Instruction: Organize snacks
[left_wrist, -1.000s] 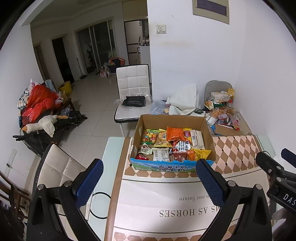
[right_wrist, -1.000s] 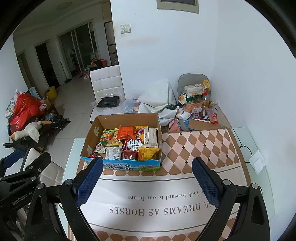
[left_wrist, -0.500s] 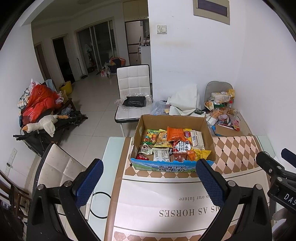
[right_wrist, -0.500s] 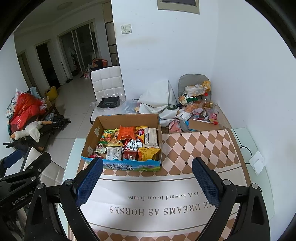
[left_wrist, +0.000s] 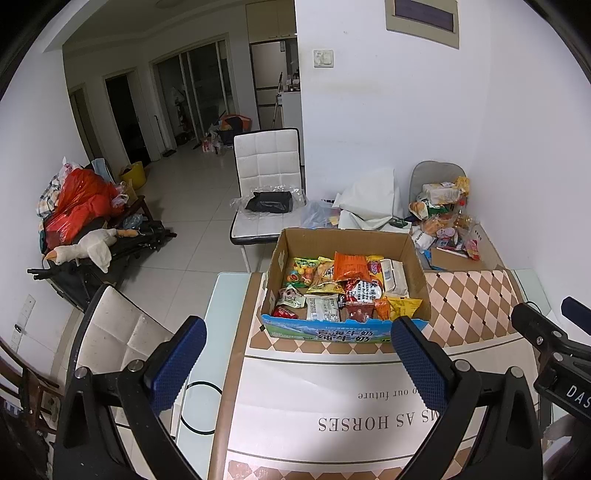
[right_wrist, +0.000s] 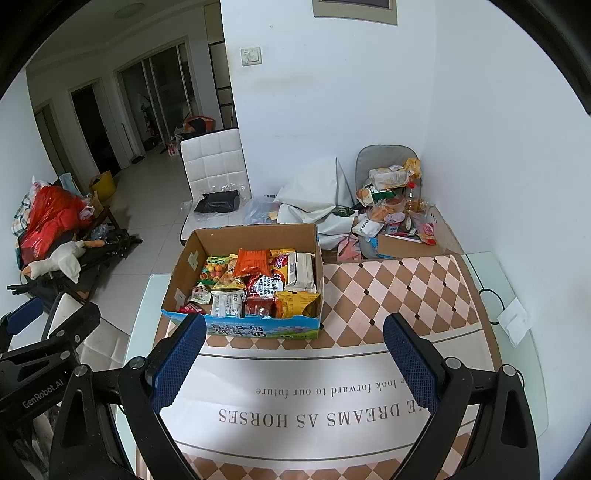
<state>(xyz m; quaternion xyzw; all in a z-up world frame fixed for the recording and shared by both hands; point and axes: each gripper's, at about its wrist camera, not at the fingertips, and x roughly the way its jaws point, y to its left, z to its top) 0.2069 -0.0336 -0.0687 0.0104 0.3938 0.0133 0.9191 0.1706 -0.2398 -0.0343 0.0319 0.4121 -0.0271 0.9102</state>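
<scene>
**Surfaces in front of me**

My left tool (left_wrist: 295, 350) and right tool (right_wrist: 293, 354) are matt black plastic with metal screws; their blue finger pads (left_wrist: 176, 365) are rough and knurled. The brown corrugated cardboard box (right_wrist: 207, 240) is dull, with a glossy blue printed front. The crinkly foil snack packets (right_wrist: 255, 280) shine. The checked printed cloth (right_wrist: 388, 295) looks smooth over the pale glass table (right_wrist: 142, 317). The white quilted leather-look chair (left_wrist: 267, 162) gleams softly.
</scene>
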